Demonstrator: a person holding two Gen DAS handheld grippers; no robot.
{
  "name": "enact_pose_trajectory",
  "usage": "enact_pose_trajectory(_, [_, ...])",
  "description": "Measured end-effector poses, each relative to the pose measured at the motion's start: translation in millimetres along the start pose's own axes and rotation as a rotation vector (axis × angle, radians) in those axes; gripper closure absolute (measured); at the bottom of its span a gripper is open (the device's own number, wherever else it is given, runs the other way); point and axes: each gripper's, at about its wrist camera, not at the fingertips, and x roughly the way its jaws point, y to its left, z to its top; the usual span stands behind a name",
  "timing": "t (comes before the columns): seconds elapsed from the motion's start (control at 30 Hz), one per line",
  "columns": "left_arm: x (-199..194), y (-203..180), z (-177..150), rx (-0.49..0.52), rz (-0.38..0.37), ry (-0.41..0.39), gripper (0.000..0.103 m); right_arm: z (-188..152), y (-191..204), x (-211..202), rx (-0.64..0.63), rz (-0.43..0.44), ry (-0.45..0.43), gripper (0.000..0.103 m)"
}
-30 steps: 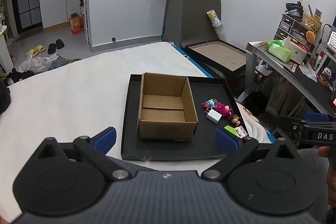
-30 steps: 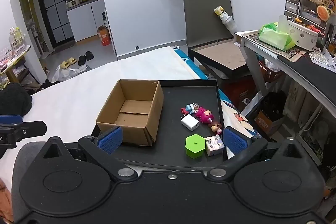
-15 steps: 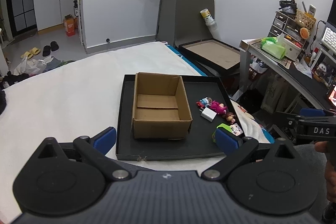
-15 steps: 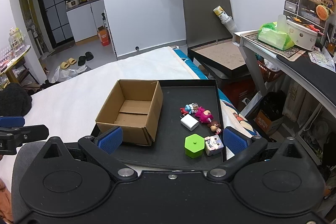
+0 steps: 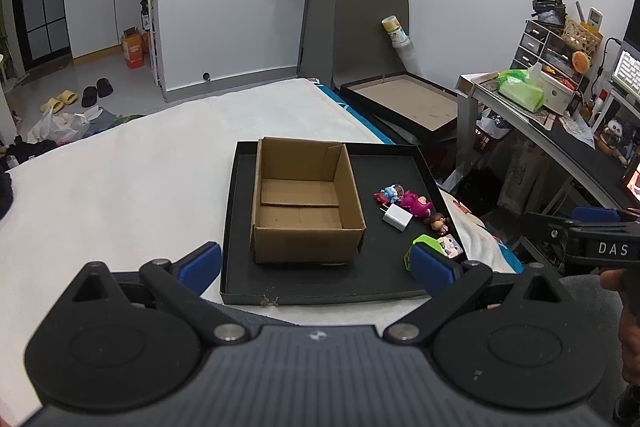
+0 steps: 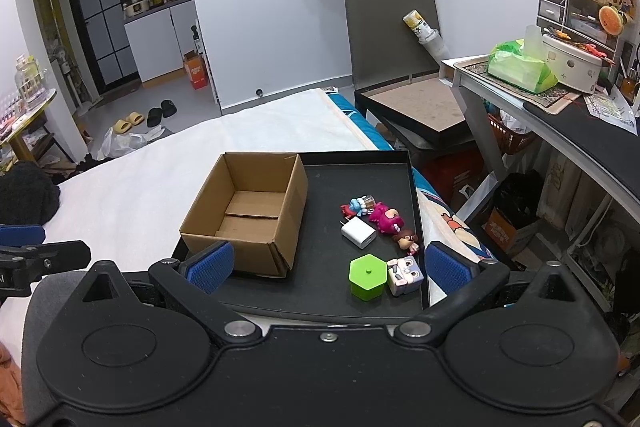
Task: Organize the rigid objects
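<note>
Shifted only a little since a second ago: in the left wrist view, tray and box now sit slightly further left and lower in frame, suggesting a small swing of the left tool (image 5: 315, 265); in the right wrist view, barely any change at all, with every small item in the same spot.

Nothing sorted yet, judging by how things lie. Cardboard box (image 6: 248, 213) standing open and empty on the left part of the black tray (image 6: 360, 163), bare bottom flaps plainly visible. All items to be organized lying outside it on the tray's right side: blue figurine (image 6: 358, 206) furthest back, pink bear toy (image 6: 386, 219) just beside it, white charger (image 6: 359, 233) touching or nearly touching both, small brown figurine (image 6: 408, 241) near the tray's right rim, green hexagonal box (image 6: 368, 277) and cube toy (image 6: 405, 275) side by side nearest the camera. Tray resting on the white bed (image 5: 120, 179), not on a counter.

Left tool spread wide, holding nothing, hovering short of the tray's near edge. Right tool (image 6: 327, 267) likewise spread wide and empty, hanging above the tray's near edge with the green box and cube toy between its blue pads.

So, apparently at the very start: six items left to move, probably into the box, none gripped. Nearest candidates for a first pick likely the green box or cube toy.
</note>
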Motion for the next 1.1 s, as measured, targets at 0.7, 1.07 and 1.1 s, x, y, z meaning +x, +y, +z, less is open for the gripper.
enact_pose_trajectory(0.7, [-2.5, -1.6, 2.5, 0.009, -0.006, -0.003, 0.003, 3.2, -4.1, -4.1, 0.012, 0.014, -0.005, 0.000])
enact_pose_trajectory(1.07, [-3.8, 0.1, 3.0, 0.004, -0.011, -0.006, 0.003, 2.6, -3.4, -4.2, 0.009, 0.012, -0.004, 0.000])
enact_pose_trajectory(1.1, [-4.1, 0.7, 3.0, 0.005, -0.010, -0.008, 0.003, 2.7, -3.4, -4.1, 0.009, 0.011, -0.004, 0.000])
